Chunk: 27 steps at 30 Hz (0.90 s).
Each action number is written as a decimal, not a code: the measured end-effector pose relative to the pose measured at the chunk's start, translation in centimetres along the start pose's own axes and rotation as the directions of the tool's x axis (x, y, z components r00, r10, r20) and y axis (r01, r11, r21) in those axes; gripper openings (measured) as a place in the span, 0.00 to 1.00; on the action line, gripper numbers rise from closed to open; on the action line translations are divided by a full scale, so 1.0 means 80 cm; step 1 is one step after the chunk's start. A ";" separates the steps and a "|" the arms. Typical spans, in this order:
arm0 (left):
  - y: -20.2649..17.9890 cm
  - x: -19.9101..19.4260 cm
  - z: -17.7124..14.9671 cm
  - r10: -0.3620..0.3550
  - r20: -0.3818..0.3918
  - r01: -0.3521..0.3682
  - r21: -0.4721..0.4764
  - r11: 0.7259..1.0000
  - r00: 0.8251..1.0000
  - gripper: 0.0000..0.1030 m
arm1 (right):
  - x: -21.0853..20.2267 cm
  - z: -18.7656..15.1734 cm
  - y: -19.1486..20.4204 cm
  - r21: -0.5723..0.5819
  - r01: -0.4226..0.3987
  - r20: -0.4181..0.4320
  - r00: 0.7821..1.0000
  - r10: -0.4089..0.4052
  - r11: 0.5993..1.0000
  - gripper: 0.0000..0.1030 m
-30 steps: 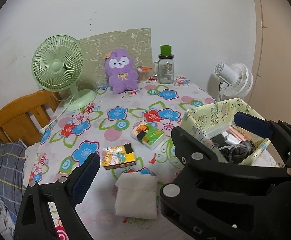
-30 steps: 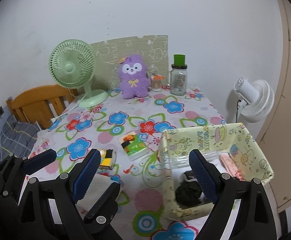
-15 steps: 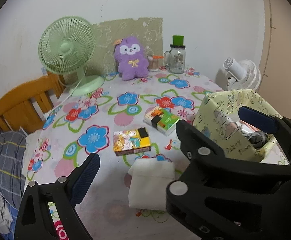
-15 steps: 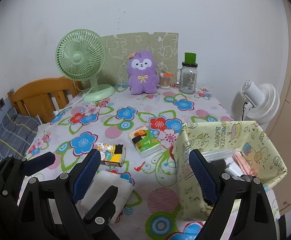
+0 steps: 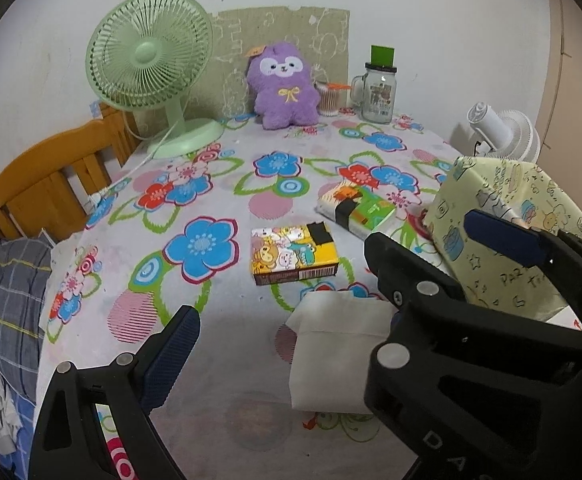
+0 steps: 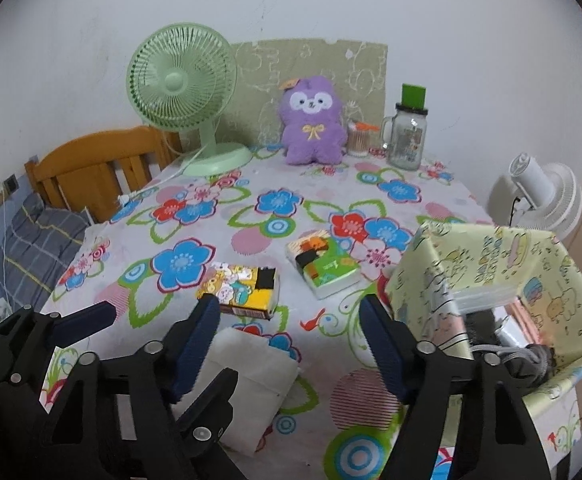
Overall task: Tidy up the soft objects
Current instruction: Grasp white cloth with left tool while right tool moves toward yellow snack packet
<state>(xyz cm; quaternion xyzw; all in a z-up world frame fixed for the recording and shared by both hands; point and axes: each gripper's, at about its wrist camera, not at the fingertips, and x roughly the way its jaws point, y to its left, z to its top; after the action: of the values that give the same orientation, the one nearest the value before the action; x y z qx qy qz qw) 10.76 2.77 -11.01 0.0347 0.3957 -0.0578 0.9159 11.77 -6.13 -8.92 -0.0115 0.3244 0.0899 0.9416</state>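
Note:
A white folded soft pack lies near the table's front edge; it also shows in the right wrist view. A yellow cartoon tissue pack and a green-orange tissue pack lie mid-table. A purple plush sits at the back. A pale green storage box stands on the right, holding dark items. My left gripper is open above the white pack. My right gripper is open and empty over the table front.
A green desk fan stands back left, a glass jar with a green lid back right. A white fan is beyond the right edge. A wooden chair and grey bedding are on the left.
Both grippers moved forward and lower over the table; the objects look closer. The box's near wall now hides more of its contents in the left wrist view. Both stay open.

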 end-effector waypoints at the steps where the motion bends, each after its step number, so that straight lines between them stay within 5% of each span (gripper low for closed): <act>1: 0.001 0.004 -0.001 -0.005 -0.007 0.005 -0.003 1.000 1.000 0.95 | 0.003 -0.001 0.000 0.001 -0.002 -0.007 1.000 0.002 1.000 0.69; 20: -0.011 0.066 -0.016 -0.074 -0.140 0.069 -0.039 0.997 0.987 0.94 | 0.065 -0.026 -0.017 0.013 0.040 -0.143 0.989 -0.038 0.999 0.59; 25: -0.011 0.074 -0.020 -0.103 -0.164 0.094 -0.065 0.993 0.981 0.83 | 0.074 -0.030 -0.021 0.019 0.032 -0.166 0.986 -0.029 0.999 0.58; 27: -0.013 0.072 -0.020 -0.102 -0.150 0.094 -0.060 0.994 0.983 0.66 | 0.077 -0.032 -0.022 0.023 0.025 -0.171 0.985 -0.020 0.999 0.58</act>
<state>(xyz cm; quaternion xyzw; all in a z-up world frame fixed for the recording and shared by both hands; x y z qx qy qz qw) 13.36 1.48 -16.36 -0.0048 0.4673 -0.0896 0.8796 15.31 -7.06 -14.76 -0.0109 0.4048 0.0739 0.9113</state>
